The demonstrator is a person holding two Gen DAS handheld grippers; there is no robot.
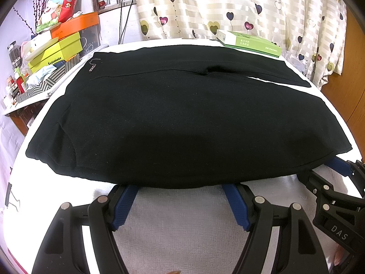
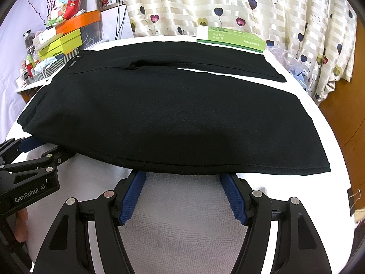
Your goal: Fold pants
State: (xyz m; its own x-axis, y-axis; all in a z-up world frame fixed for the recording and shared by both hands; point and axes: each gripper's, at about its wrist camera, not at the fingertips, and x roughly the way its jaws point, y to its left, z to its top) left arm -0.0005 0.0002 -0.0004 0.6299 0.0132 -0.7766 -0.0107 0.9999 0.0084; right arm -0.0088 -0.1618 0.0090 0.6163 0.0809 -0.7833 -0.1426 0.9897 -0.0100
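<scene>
Jaws of both grippers gape wide, ribbed blue pads at the matte black pants [image 1: 182, 123] hem.

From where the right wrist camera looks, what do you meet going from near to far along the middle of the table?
Right gripper, open → white towel → black pants, near leg then far leg → green box → heart-patterned curtain.

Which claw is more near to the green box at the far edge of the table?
Right, I judge. The right claw sits at the pants' near edge, roughly opposite the green box; the left claw sits further left along that edge.
</scene>
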